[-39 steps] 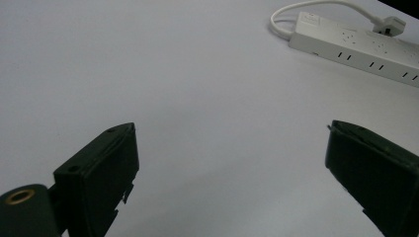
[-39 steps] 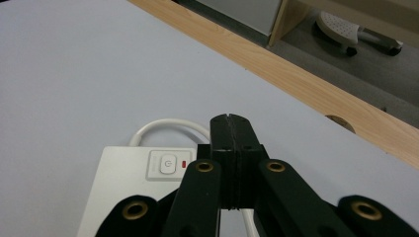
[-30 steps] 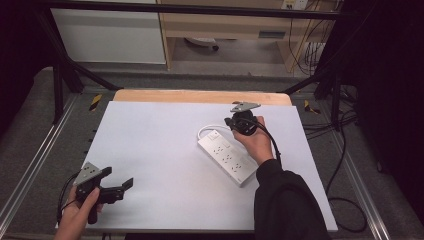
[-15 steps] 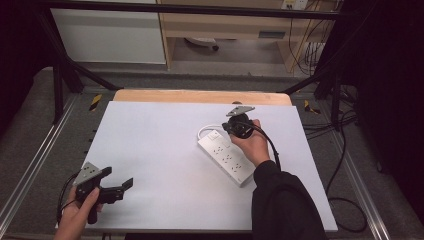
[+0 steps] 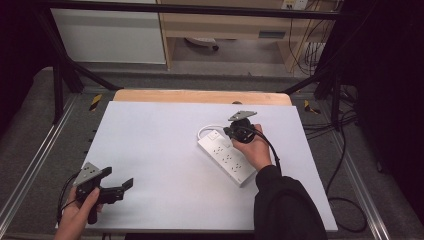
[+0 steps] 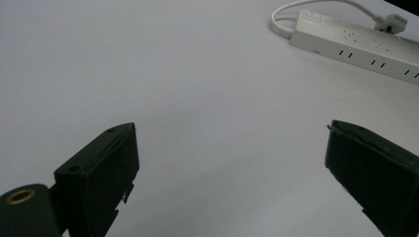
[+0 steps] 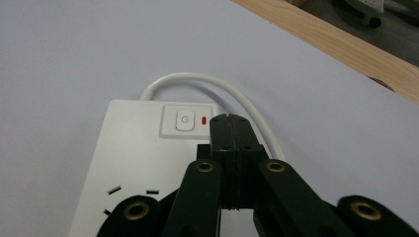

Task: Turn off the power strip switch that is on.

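Item: white power strip (image 5: 226,157), lying flat on the white table top (image 5: 150,150), right of centre in the high view. Long axis diagonal there, from upper left to lower right; the switch end points to the upper left, toward the wooden edge strip (image 5: 200,96) at the table's far side. A white cord (image 5: 205,129) leaves the switch end and loops back along the strip's far side.

Right gripper (image 5: 235,131): held over the switch end of the power strip, jaws pressed together with nothing between them. In the right gripper view the joined tips (image 7: 230,129) stand just right of the square power button (image 7: 184,121), beside a small red indicator light (image 7: 204,119); whether the tips touch the casing cannot be told. The person's right hand (image 5: 252,150) and dark sleeve (image 5: 285,200) lie over the strip's near side.

Left gripper (image 5: 117,187): at the table's near left corner, held in the left hand (image 5: 75,215), well apart from the power strip. Jaws spread wide, empty, over bare table.

View notes: the right gripper view gives the button, the red light and two socket slots (image 7: 133,190). The left gripper view gives the strip (image 6: 356,47) far off at upper right, with rows of socket slots and a white plug (image 6: 393,22) by its far edge.
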A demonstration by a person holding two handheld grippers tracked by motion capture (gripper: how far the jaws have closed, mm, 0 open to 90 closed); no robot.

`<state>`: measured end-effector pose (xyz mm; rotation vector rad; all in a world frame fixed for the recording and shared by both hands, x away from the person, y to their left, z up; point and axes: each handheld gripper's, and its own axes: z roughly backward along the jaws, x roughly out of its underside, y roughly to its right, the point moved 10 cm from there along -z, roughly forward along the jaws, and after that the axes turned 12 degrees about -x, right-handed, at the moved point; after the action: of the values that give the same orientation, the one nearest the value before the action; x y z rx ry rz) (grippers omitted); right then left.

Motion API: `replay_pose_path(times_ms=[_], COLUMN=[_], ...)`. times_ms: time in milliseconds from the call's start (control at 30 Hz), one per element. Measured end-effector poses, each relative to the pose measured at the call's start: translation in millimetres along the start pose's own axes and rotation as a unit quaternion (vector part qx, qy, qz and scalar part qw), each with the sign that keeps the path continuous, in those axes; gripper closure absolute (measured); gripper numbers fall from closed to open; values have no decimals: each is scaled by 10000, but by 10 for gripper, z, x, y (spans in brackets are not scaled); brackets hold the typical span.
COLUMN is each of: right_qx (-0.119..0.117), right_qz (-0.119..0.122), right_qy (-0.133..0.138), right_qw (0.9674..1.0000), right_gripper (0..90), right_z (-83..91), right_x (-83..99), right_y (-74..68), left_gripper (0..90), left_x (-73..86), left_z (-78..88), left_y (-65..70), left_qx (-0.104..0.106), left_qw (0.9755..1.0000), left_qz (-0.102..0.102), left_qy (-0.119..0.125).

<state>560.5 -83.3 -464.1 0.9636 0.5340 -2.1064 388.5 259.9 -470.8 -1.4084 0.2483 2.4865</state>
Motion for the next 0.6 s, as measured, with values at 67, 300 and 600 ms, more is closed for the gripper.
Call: replay_pose_path(times_ms=[67, 300, 600], right_qx=[-9, -18, -51], right_qz=[-23, -119, -202], right_qy=[-1, 85, 150], right_qw=[10000, 9999, 9997], right_gripper=[900, 900, 900], right_z=[-10, -26, -35], right_x=[25, 81, 207], right_y=[-5, -28, -59], left_gripper=[66, 66, 66], left_x=[2, -1, -3], left_z=[-2, 1, 2], left_y=[0, -1, -10], left_qx=[1, 5, -7], left_qw=[10000, 10000, 10000], left_qz=[-9, 0, -12], left_qy=[-4, 9, 12])
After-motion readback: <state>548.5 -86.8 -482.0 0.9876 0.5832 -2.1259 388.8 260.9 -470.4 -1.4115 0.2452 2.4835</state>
